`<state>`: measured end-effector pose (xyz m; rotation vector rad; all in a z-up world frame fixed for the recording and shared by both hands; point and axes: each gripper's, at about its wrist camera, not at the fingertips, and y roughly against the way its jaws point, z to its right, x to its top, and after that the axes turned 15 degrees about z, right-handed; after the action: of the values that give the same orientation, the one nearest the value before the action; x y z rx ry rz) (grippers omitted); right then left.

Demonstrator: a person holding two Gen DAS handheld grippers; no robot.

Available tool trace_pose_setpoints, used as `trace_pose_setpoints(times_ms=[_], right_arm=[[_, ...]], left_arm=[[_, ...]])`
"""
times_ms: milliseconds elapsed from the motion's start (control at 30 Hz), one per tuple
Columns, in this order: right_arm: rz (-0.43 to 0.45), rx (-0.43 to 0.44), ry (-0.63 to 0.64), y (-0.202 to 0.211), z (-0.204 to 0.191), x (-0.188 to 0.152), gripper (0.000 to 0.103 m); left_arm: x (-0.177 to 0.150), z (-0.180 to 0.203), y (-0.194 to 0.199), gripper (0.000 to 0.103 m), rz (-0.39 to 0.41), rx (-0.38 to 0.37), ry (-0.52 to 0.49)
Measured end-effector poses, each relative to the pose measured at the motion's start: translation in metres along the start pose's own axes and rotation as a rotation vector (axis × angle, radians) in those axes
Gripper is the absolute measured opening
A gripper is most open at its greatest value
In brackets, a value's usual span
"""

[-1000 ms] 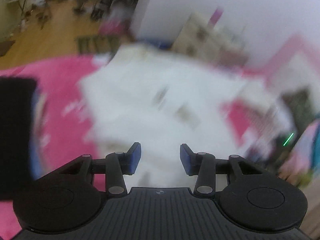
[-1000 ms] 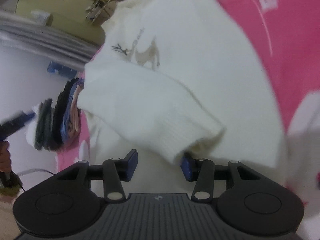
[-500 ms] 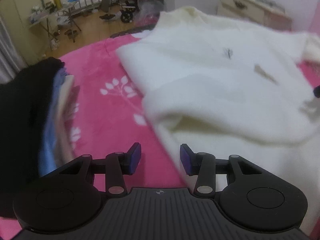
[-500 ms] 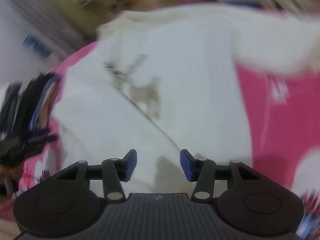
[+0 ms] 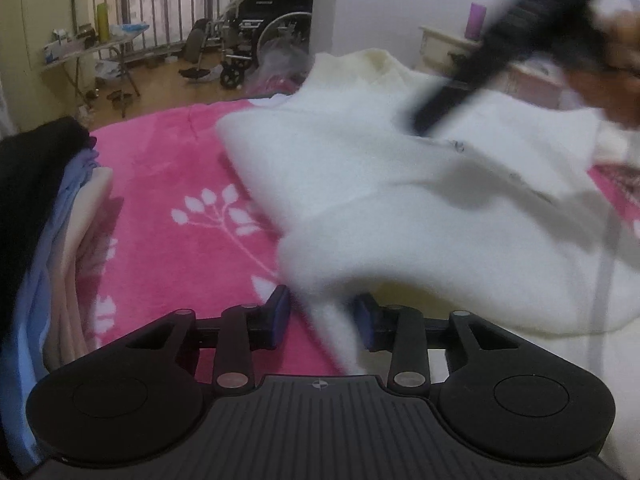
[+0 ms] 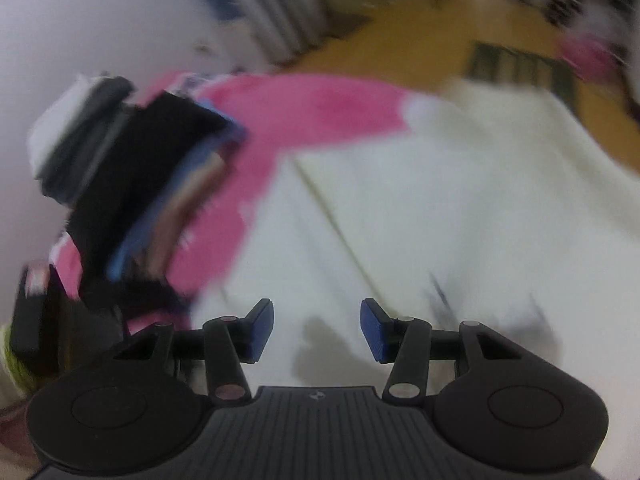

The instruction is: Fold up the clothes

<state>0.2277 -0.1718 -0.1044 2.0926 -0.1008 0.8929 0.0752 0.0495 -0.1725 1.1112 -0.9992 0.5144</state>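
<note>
A white sweater [image 5: 420, 208] lies spread on a pink blanket [image 5: 168, 184]. One sleeve is folded across its body, and the cuff end lies between the fingers of my left gripper [image 5: 322, 316], which is open around it. My right gripper [image 6: 317, 330] is open and empty, hovering over the sweater's body [image 6: 460, 200]. In the left wrist view the right gripper [image 5: 472, 76] shows blurred above the sweater's far side.
A stack of folded clothes [image 5: 44, 216], black on top, stands on the blanket at the left; it also shows in the right wrist view [image 6: 132, 184]. Beyond the bed are a wooden floor, a wheelchair [image 5: 256, 40] and a cream dresser [image 5: 448, 48].
My left gripper has moved in so the sleeve cuff now lies between its fingers. My right gripper has let the sleeve go and swung left across the sweater toward the clothes stack.
</note>
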Motion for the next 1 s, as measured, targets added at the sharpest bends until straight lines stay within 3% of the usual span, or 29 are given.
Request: trace_pose_setpoints(times_ms=[100, 167, 200, 233, 267, 400, 567, 733, 800, 867, 933, 1000], right_arm=[[0.032, 0.011, 0.02, -0.042, -0.006, 0.025, 0.051], [0.022, -0.01, 0.021, -0.064, -0.005, 0.034, 0.048], [0.007, -0.019, 0.025, -0.074, -0.005, 0.036, 0.042], [-0.015, -0.023, 0.028, -0.082, -0.006, 0.037, 0.021], [-0.024, -0.026, 0.038, -0.085, -0.008, 0.036, 0.008], [0.107, -0.027, 0.129, -0.055, -0.029, 0.038, 0.007], [0.276, -0.056, 0.121, -0.035, -0.025, 0.038, 0.006], [0.374, -0.002, 0.083, -0.029, -0.022, 0.036, 0.006], [0.434, 0.04, 0.103, -0.026, -0.027, 0.037, 0.006], [0.434, 0.03, 0.155, -0.036, -0.035, 0.036, 0.007], [0.36, -0.035, 0.229, -0.066, -0.04, 0.034, 0.007], [0.271, -0.077, 0.211, -0.091, -0.034, 0.039, 0.011]], left_arm=[[0.001, -0.003, -0.001, 0.036, 0.018, -0.02, 0.006], [-0.001, 0.001, 0.001, 0.024, 0.046, -0.019, -0.026], [-0.002, 0.007, 0.004, 0.021, 0.069, -0.011, -0.061], [-0.003, 0.013, 0.007, 0.016, 0.092, -0.002, -0.095], [-0.005, 0.019, 0.01, 0.012, 0.115, 0.006, -0.131], [-0.009, 0.044, 0.031, 0.008, 0.197, 0.033, -0.262], [-0.011, 0.057, 0.046, 0.008, 0.196, 0.039, -0.337], [-0.009, 0.042, 0.045, 0.008, 0.14, 0.056, -0.292], [-0.007, 0.033, 0.039, 0.008, 0.103, 0.08, -0.211], [-0.006, 0.026, 0.032, 0.008, 0.059, 0.102, -0.14], [-0.005, 0.023, 0.028, 0.009, 0.022, 0.118, -0.087], [-0.006, 0.02, 0.027, 0.01, 0.001, 0.126, -0.057]])
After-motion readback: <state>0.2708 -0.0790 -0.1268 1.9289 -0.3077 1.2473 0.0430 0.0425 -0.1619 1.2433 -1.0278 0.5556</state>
